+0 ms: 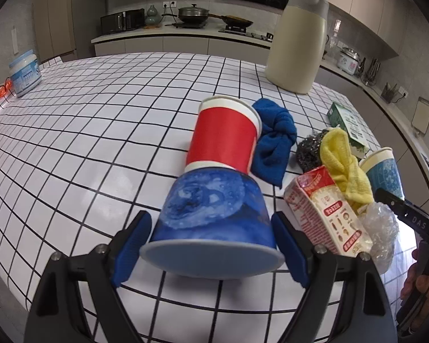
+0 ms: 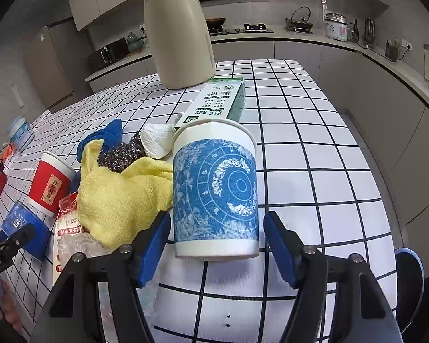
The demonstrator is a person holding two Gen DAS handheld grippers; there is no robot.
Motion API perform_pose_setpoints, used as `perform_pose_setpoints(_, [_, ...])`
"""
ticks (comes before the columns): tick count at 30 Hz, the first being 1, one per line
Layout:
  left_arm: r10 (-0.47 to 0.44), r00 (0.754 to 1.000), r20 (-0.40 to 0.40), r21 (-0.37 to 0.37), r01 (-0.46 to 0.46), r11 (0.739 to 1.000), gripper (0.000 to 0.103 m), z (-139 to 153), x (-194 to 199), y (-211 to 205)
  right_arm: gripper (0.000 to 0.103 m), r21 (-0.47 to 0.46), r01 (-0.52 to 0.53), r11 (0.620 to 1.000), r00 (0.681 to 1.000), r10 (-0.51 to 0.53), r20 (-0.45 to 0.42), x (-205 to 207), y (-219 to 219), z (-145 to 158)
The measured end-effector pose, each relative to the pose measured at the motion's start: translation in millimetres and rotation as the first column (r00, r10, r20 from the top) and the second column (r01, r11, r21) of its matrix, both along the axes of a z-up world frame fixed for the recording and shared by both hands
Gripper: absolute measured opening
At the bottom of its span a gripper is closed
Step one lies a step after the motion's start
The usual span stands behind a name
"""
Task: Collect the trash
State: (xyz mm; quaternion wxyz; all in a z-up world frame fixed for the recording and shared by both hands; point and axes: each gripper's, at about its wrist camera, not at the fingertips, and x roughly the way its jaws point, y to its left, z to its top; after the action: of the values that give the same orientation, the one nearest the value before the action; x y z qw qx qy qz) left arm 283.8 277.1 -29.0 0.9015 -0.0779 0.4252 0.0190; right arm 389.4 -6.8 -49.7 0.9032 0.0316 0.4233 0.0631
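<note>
The checked table [image 1: 85,131] carries everything, with kitchen counters beyond it. The cream jug [image 2: 180,31] stands at the far side, upright. Just in front of it lies a green carton [image 2: 220,100], flat on its side.

The yellow cloth [image 2: 120,194] sits bunched in the middle of the clutter, resting against a steel scourer [image 2: 120,155] and a blue cloth [image 1: 274,140] behind it. A crumpled white tissue [image 2: 157,140] lies between the scourer and the green carton.

The blue patterned cup [image 2: 214,191] stands upright near the right gripper [image 2: 217,245]; the jaws are wide, one finger on each side of the cup's base, with a gap visible on both sides.

The dark blue cup [image 1: 214,217] lies between the jaws of the left gripper [image 1: 211,248]; the pads sit close beside its wide end, but contact cannot be confirmed. The red cup [image 1: 226,137] stands directly behind it, touching or nearly so.

A red and white carton [image 1: 326,214] lies to the right of the dark blue cup, with crumpled clear plastic [image 1: 381,228] beside it. A white tub [image 1: 24,71] stands at the far left edge.
</note>
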Motion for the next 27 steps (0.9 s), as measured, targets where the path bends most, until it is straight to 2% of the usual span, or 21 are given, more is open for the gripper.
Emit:
perform_pose_setpoints(2, [-0.007,1.000,0.006,-0.001,0.007,1.000,0.085,1,-1,-2,0.069,0.013,-0.006,1.000,1.000,0.006,-0.001,1,0,-1])
perform_pose_setpoints(4, [-0.015,1.000,0.014,-0.004,0.015,1.000,0.085,1,-3,-4,0.059,0.018,-0.009,1.000,1.000,0.009,0.002,1,0,0])
perform_pose_setpoints(17, [-0.043,0.999,-0.011,-0.008,0.043,0.999,0.088,-1,-2,-15,0.059,0.015,-0.027,1.000,1.000,0.027,0.007,-4,-3,2])
perform_pose_setpoints(27, [-0.051,0.999,0.004,-0.074,0.051,0.996,0.086,-3,-4,-9,0.060,0.015,-0.030,0.999,1.000,0.030,-0.002,0,-1,-1])
